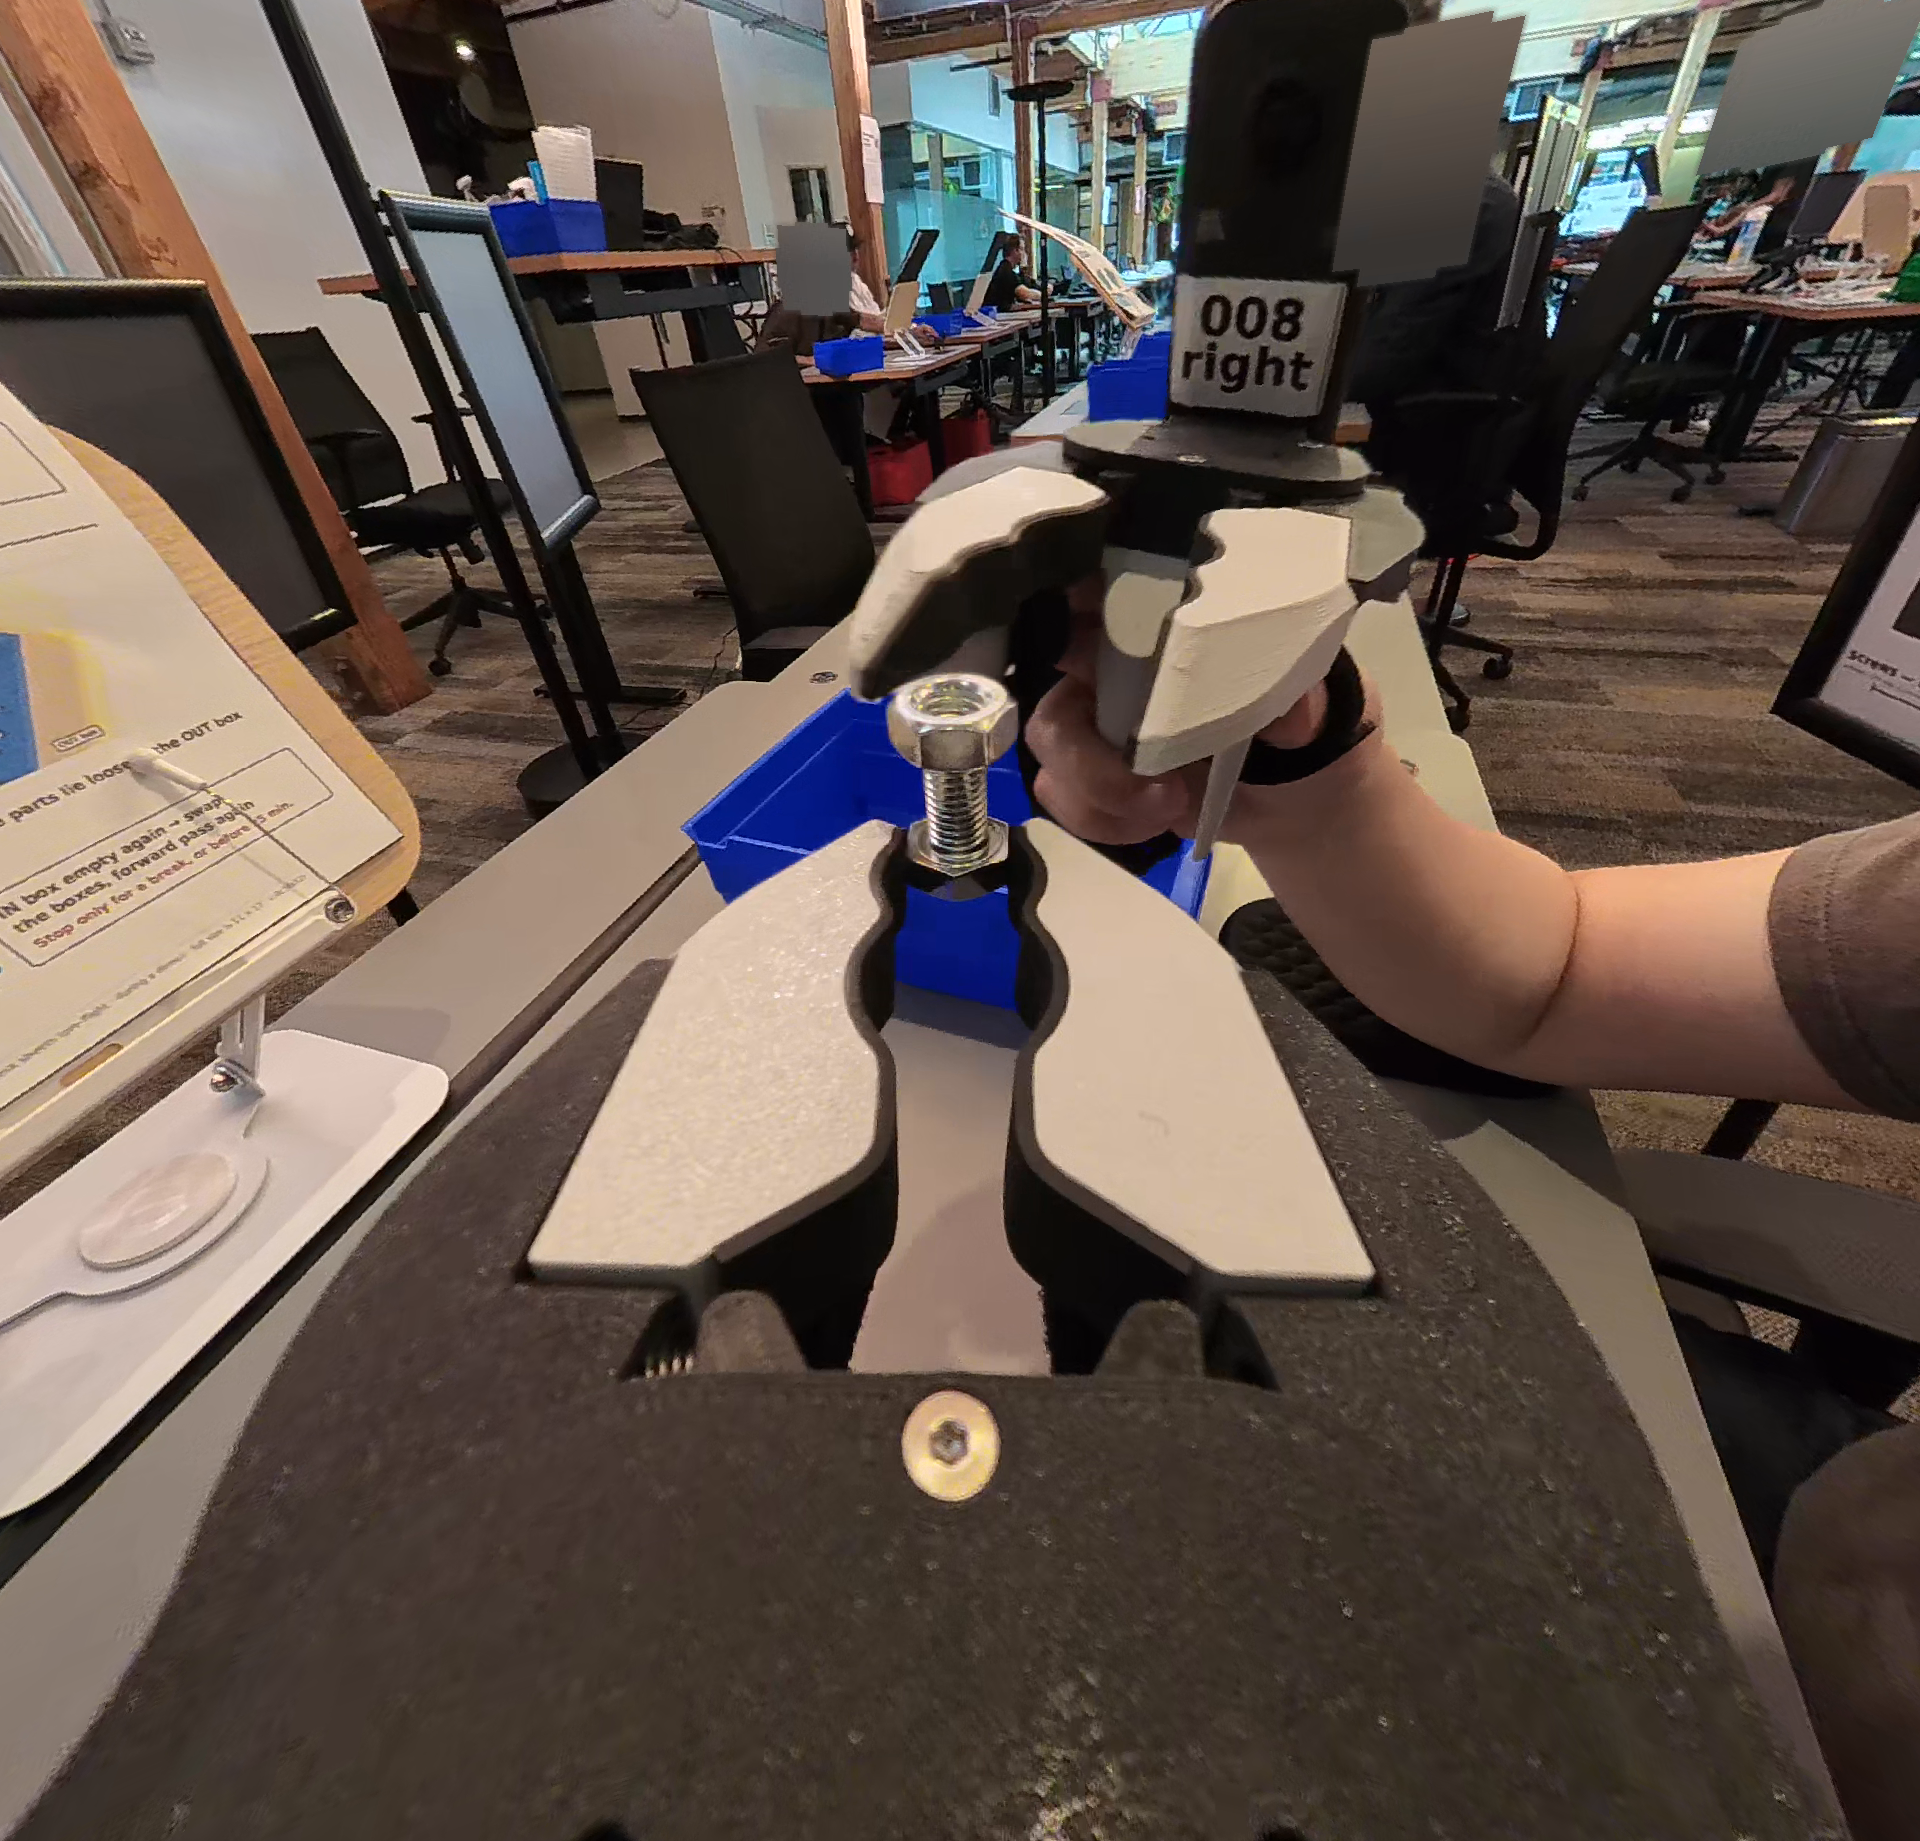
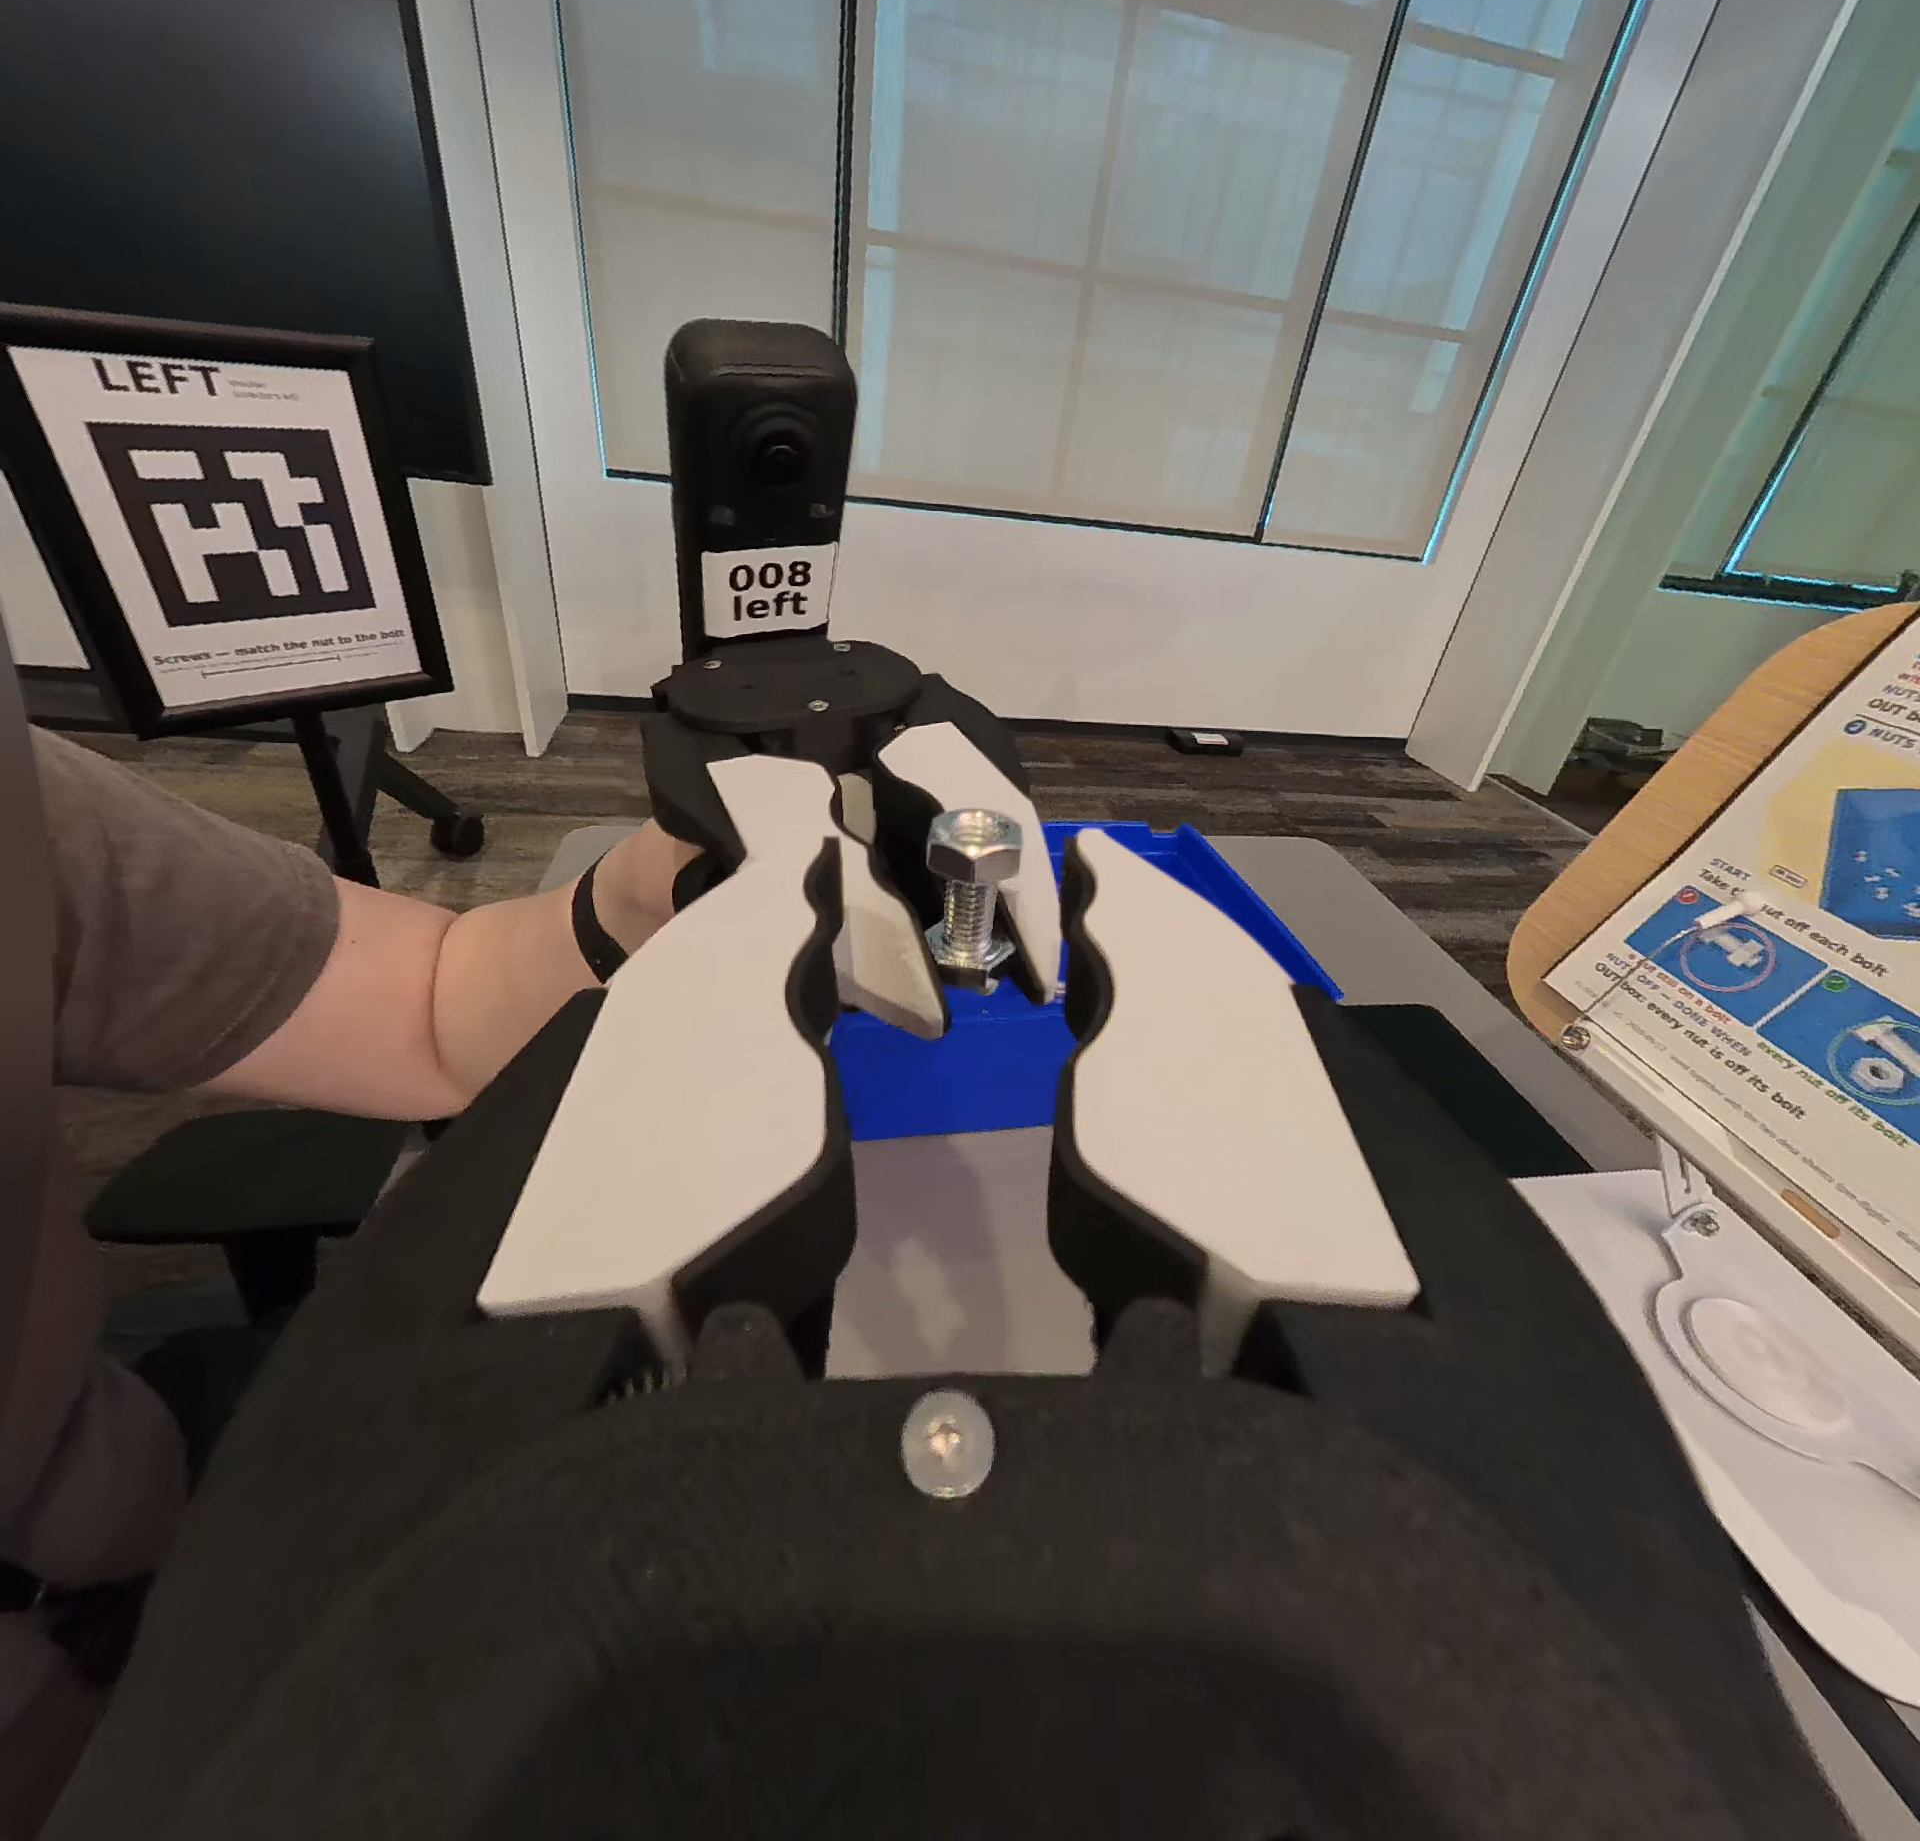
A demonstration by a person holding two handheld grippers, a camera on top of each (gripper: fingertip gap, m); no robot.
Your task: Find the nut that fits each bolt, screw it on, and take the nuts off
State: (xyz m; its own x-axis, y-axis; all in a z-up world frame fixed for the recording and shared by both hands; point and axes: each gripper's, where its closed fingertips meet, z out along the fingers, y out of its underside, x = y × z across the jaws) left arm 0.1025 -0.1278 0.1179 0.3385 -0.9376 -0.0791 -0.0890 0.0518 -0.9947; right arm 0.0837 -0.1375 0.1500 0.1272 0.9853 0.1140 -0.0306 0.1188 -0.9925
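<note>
A silver bolt (image 1: 953, 815) stands upright, its hex head pinched at the tips of my left gripper (image 1: 954, 851), which is shut on it. A hex nut (image 1: 951, 726) sits at the top end of the thread. My right gripper (image 1: 1023, 711) hangs open just above and to the right of the nut, not touching it. In the right wrist view my right gripper (image 2: 951, 918) is open, its fingers on either side of the bolt (image 2: 968, 908) and nut (image 2: 974, 846). The left gripper (image 2: 971, 970) holds the bolt head over the blue bin (image 2: 935, 1074).
The blue bin (image 1: 790, 815) sits on a grey table (image 1: 582, 918). An instruction sheet on a wooden stand (image 1: 156, 752) is at the left, also in the right wrist view (image 2: 1714, 908). A framed marker sign (image 2: 229, 524) and office chairs (image 1: 758, 503) stand beyond. The tips of both grippers are at nearly the same place.
</note>
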